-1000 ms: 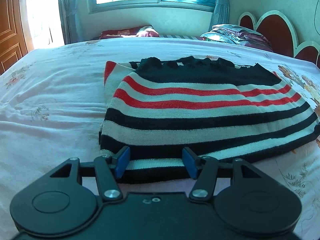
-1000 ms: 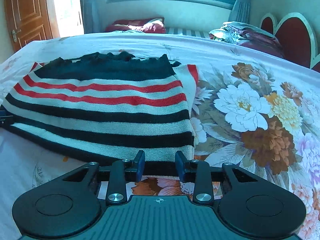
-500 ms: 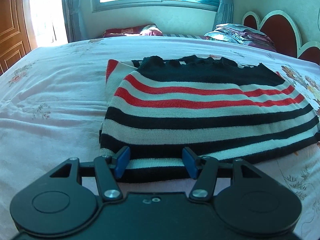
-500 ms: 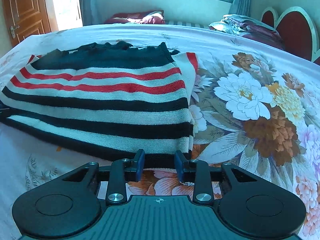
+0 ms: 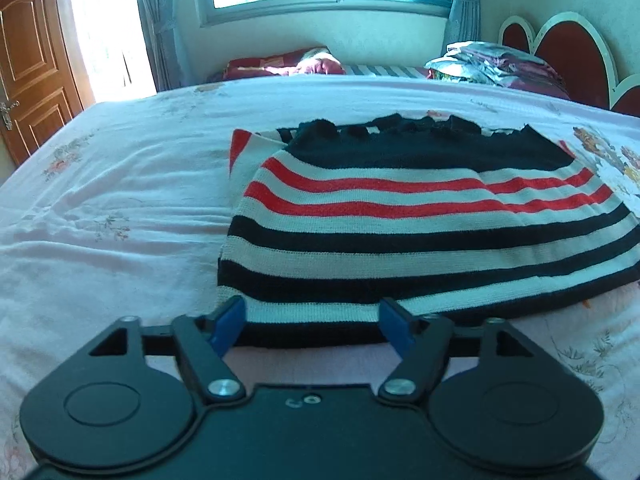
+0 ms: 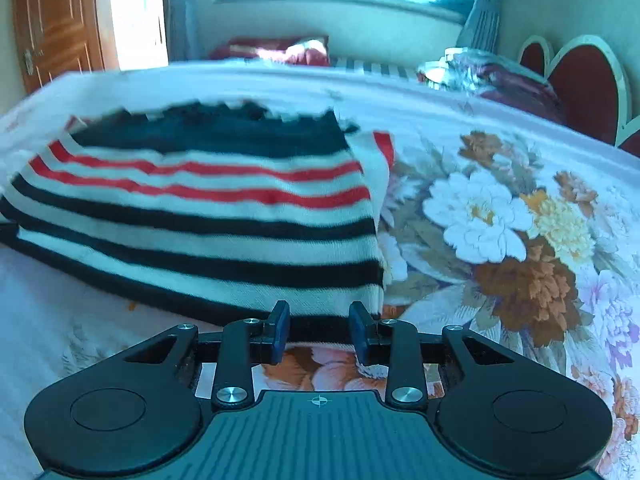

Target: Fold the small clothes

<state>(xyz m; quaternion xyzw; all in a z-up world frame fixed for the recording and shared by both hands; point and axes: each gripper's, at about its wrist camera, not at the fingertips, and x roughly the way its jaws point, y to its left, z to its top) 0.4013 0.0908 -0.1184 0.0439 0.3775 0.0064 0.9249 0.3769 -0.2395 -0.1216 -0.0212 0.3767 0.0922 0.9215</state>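
Note:
A folded knit sweater [image 5: 420,232] with black, white and red stripes lies flat on the bed. In the left wrist view its near left corner sits just beyond my left gripper [image 5: 311,322]. That gripper's jaws are opening, and the black hem lies between the blue pads [image 5: 228,320] without being pressed. In the right wrist view the sweater [image 6: 208,216] fills the left half, slightly blurred. My right gripper [image 6: 320,330] is at the near right corner. Its jaws stand partly apart, with the hem's edge at the pads [image 6: 280,326] but not squeezed.
The pink bedsheet [image 5: 100,240] spreads to the left, and its large flower print [image 6: 500,232] to the right. Folded bedding [image 5: 492,64] and a red headboard [image 5: 572,60] are at the far right. A pillow [image 5: 280,66], a window and a wooden door [image 5: 28,72] lie beyond.
The left gripper's pads have spread much wider around the hem, and its view has pulled back slightly. The right gripper's gap is unchanged; its picture is now blurred.

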